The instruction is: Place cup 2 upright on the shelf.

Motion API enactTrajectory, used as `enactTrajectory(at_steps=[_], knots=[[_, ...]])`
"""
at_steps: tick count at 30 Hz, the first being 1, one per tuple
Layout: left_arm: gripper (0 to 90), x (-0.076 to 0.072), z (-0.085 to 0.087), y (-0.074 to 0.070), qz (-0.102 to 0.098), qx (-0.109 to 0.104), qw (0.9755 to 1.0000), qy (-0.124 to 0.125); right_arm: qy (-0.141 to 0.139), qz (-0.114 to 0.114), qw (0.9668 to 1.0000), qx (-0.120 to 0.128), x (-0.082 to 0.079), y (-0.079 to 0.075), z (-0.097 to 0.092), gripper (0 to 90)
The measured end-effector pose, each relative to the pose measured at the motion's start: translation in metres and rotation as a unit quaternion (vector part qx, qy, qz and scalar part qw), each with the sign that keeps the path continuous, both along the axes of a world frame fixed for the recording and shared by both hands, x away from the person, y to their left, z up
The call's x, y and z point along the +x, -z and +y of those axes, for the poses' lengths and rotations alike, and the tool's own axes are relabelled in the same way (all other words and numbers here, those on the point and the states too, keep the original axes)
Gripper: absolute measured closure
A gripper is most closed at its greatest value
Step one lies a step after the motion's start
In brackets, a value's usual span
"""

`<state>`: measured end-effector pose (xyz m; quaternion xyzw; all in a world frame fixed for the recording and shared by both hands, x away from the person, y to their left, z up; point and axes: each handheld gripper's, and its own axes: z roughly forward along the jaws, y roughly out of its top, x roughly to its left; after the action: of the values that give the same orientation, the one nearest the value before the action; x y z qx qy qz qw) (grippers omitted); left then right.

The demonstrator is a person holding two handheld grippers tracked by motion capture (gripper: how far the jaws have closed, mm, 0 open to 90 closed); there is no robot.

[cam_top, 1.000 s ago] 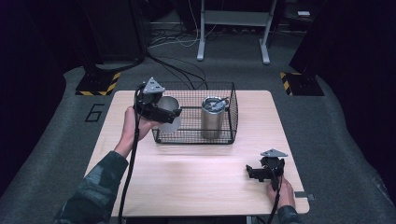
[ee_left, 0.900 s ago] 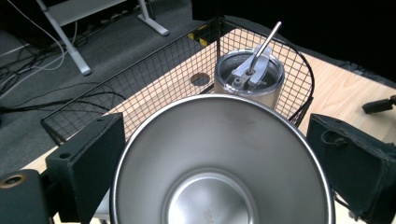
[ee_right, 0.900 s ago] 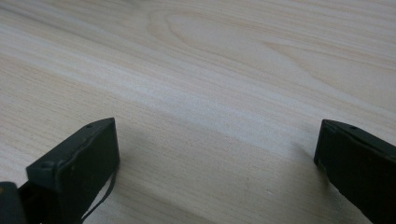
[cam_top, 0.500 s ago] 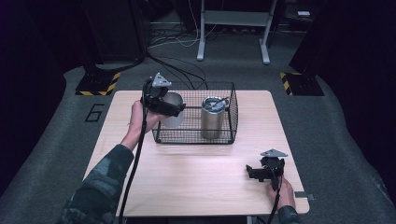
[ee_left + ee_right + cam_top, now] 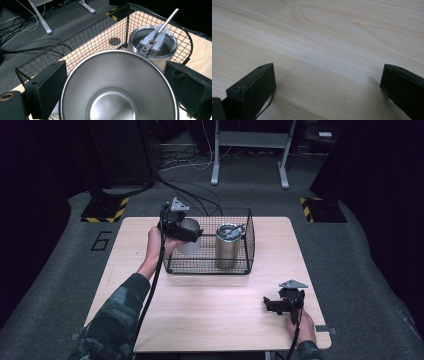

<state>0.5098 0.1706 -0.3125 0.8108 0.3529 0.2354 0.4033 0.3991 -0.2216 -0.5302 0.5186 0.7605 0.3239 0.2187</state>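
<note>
Tabletop (image 5: 200,320), wood. Wire basket (image 5: 210,265) at the far edge, near its middle; lidded tumbler (image 5: 228,245) with straw stands in the basket's right half. Left gripper (image 5: 186,232) clamps an open steel cup (image 5: 117,85) — jaws on opposite sides of the wall just under the rim, cup over the basket's left wall. Cup looks rigid, light, empty, smooth, so likely slippery; a wall grip below the rim seems right. Right gripper (image 5: 280,304) rests near the front right corner, jaws wide apart, holding nothing. Versus a second ago — cup has moved rightward toward the basket; right gripper unmoved.
</note>
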Motion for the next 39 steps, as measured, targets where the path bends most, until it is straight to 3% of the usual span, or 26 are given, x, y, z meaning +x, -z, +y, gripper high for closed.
enactTrajectory(at_steps=[13,39], knots=[[6.6,0.017,0.001,0.013,0.016,0.003,0.9998,-0.013,0.0,0.0,1.0,0.0,0.0,0.0,0.0,0.0],[6.7,0.036,-0.018,0.05,0.048,0.012,0.9985,-0.025,-0.001,-0.003,1.0,0.001,0.001,0.0,0.0,0.0]])
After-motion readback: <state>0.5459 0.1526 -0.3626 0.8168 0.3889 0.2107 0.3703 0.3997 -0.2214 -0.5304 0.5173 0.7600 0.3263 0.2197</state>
